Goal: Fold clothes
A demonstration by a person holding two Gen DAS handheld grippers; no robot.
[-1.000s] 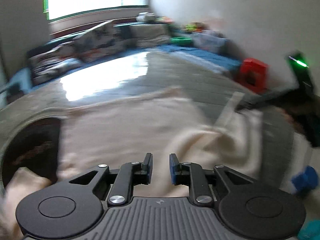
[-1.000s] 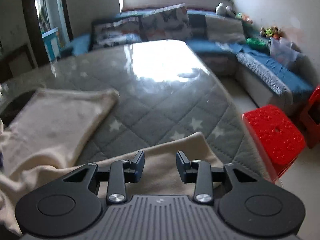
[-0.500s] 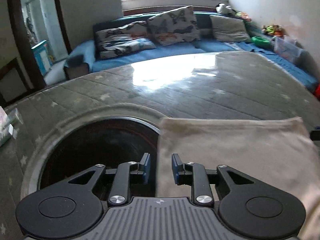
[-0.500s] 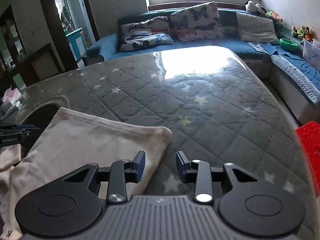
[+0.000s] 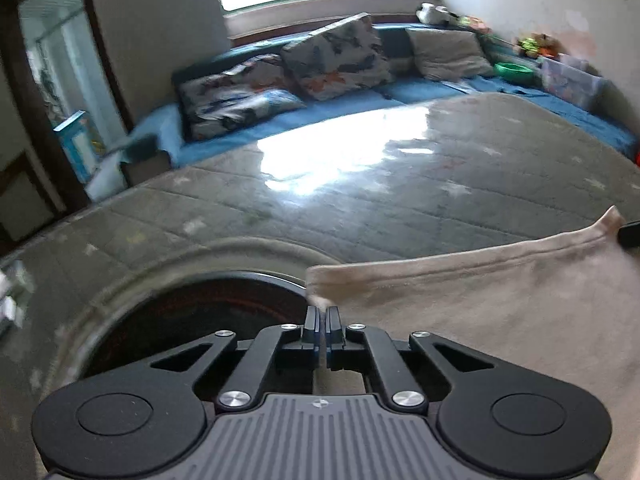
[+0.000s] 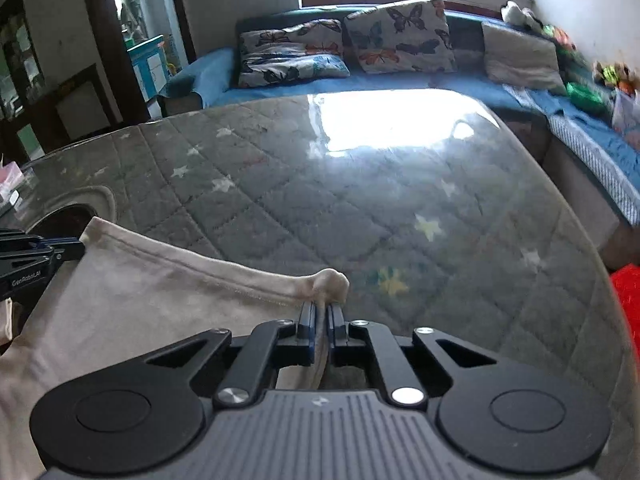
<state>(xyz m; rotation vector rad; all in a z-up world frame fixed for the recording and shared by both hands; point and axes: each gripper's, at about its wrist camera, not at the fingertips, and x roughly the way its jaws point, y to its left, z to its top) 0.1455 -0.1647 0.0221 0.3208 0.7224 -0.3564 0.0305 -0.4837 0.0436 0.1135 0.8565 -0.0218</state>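
A cream garment (image 5: 500,300) lies on the grey quilted table cover (image 5: 400,208). My left gripper (image 5: 322,314) is shut on the garment's near left corner, by its hemmed edge. In the right wrist view the same garment (image 6: 132,304) stretches to the left, and my right gripper (image 6: 322,310) is shut on its right corner, which bunches into a small knob just past the fingertips. The left gripper's dark body (image 6: 28,258) shows at that view's left edge, at the garment's other corner.
A round dark opening (image 5: 192,328) in the table cover lies just left of the left gripper. A blue sofa (image 6: 400,80) with butterfly cushions (image 6: 396,38) runs behind the table. A red stool (image 6: 628,300) stands at the right.
Both grippers were open half a second ago and have now closed, each on a corner of the garment's hem. The hem between them now looks pulled straight.
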